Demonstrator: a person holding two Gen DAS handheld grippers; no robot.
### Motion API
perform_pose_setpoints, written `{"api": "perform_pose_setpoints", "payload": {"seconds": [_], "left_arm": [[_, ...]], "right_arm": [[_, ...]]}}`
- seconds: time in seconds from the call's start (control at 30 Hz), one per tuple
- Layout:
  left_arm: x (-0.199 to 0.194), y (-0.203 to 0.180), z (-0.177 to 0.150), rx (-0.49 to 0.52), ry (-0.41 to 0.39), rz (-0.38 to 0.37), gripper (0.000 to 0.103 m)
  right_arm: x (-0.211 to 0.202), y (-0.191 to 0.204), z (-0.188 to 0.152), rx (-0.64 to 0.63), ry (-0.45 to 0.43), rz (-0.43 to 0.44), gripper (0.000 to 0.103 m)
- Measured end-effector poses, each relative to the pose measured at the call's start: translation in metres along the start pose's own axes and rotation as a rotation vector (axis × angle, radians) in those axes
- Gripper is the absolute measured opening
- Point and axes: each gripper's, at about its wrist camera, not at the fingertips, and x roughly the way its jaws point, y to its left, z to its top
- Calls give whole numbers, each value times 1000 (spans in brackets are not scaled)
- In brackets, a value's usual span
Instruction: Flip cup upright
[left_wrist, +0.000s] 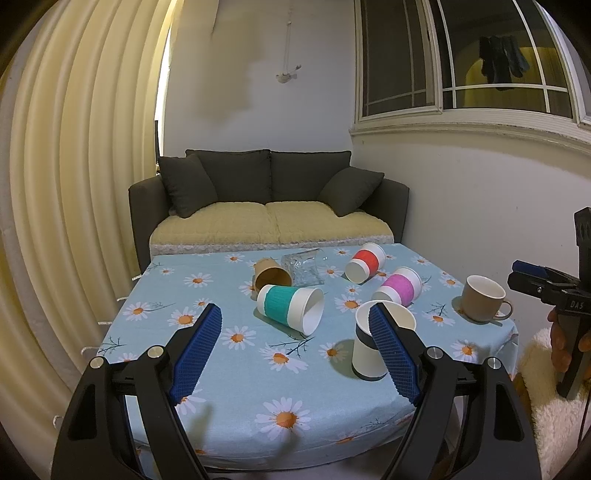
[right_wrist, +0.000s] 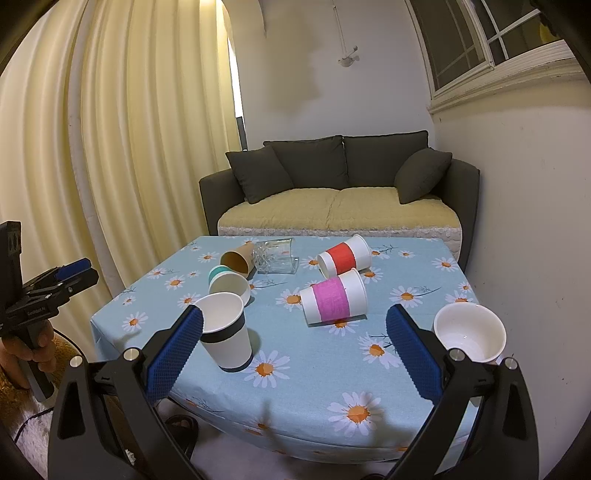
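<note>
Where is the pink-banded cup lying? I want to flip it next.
The pink-banded cup lies on its side mid-table in the right wrist view, just before the red-banded cup, left of the mug.

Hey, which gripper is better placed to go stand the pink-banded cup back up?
Probably the right gripper: the pink-banded cup, on its side, lies straight ahead between its open fingers. From the left gripper it sits off right, behind the upright black-banded cup.

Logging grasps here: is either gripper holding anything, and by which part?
Nothing is held: left gripper and right gripper are open, empty above the table.
</note>
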Motion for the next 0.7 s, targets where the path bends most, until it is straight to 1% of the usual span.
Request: {"api": "perform_pose_setpoints", "payload": {"seconds": [0.7], "left_arm": [[2, -4, -2, 1, 11, -3, 80]], "right_arm": [[1, 2, -1, -4, 4, 1, 98]]}}
